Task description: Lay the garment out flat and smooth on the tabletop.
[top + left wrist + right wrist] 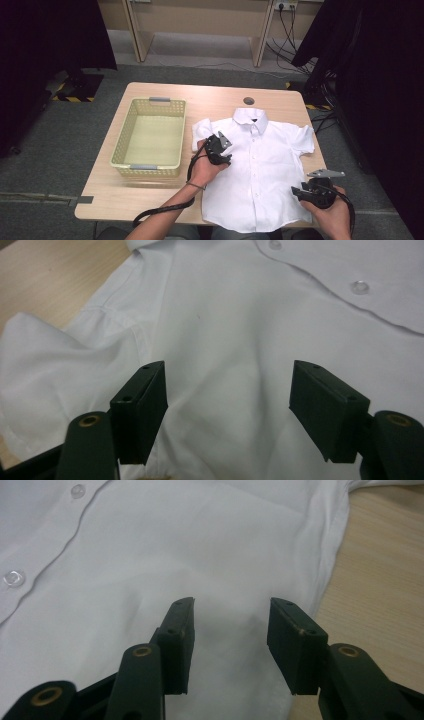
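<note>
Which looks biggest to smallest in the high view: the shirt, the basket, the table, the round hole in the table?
1. table
2. white shirt
3. yellow basket
4. round hole, smallest by far

The shirt covers somewhat more area than the basket.

Parted jaws over white shirt (240, 335)

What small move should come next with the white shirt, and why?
Probably close the left tool on the shirt near its sleeve. Both tools hover open over flat cloth, the right tool at the hem corner, gripping nothing, and the sleeve lies rumpled, so folding seems to begin there.
</note>
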The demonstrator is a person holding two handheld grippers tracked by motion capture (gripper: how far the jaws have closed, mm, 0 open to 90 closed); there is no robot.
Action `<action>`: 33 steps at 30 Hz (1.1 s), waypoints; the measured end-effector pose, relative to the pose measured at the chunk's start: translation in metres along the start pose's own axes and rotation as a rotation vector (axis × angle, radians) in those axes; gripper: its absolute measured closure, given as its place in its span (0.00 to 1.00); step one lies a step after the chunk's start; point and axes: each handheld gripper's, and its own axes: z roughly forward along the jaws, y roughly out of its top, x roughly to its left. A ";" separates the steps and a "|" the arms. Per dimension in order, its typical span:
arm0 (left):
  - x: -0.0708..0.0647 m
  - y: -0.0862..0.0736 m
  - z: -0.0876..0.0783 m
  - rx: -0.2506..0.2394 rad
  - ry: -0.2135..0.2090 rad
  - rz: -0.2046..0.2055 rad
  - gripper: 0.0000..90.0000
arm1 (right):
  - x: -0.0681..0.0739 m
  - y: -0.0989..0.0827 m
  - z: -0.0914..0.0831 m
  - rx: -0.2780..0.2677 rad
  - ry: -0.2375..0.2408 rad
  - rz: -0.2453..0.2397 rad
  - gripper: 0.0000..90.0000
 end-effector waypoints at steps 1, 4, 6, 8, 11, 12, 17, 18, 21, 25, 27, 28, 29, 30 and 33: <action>-0.001 -0.001 -0.004 -0.005 -0.008 0.007 0.34 | 0.000 0.000 0.003 0.005 0.000 0.004 0.58; -0.007 -0.005 -0.015 -0.011 -0.037 0.027 0.33 | 0.000 0.000 0.007 0.007 -0.004 0.006 0.57; -0.009 -0.008 -0.021 -0.015 -0.045 0.037 0.33 | 0.000 -0.001 0.009 0.011 -0.008 0.003 0.57; -0.010 -0.010 -0.026 -0.034 -0.059 0.042 0.32 | 0.000 -0.002 0.011 0.020 -0.018 -0.003 0.57; -0.010 -0.011 -0.034 -0.064 -0.083 0.045 0.28 | -0.001 -0.003 0.012 0.016 -0.017 0.003 0.57; -0.010 -0.011 -0.037 -0.077 -0.089 0.046 0.27 | -0.001 -0.003 0.012 0.010 -0.021 0.005 0.57; -0.011 -0.014 -0.052 -0.131 -0.111 0.046 0.19 | -0.003 -0.002 0.011 -0.032 -0.021 0.022 0.52; -0.011 -0.015 -0.055 -0.135 -0.110 0.045 0.18 | -0.004 -0.002 0.012 -0.040 -0.026 0.023 0.50; -0.011 -0.015 -0.063 -0.151 -0.104 0.049 0.13 | -0.007 0.000 0.013 -0.061 -0.027 0.050 0.46; -0.010 -0.016 -0.072 -0.169 -0.128 0.049 0.12 | -0.011 0.004 0.011 -0.093 -0.033 0.080 0.40; -0.010 -0.017 -0.077 -0.183 -0.132 0.055 0.11 | -0.012 0.006 0.010 -0.111 -0.038 0.086 0.38; -0.010 -0.018 -0.080 -0.187 -0.137 0.059 0.11 | -0.012 0.007 0.009 -0.118 -0.037 0.102 0.37; -0.010 -0.018 -0.082 -0.197 -0.143 0.058 0.11 | -0.013 0.008 0.007 -0.126 -0.037 0.103 0.36; -0.010 -0.019 -0.085 -0.205 -0.148 0.060 0.11 | -0.013 0.009 0.007 -0.133 -0.039 0.107 0.36; -0.008 -0.021 -0.090 -0.219 -0.154 0.062 0.10 | -0.016 0.011 0.004 -0.141 -0.046 0.110 0.34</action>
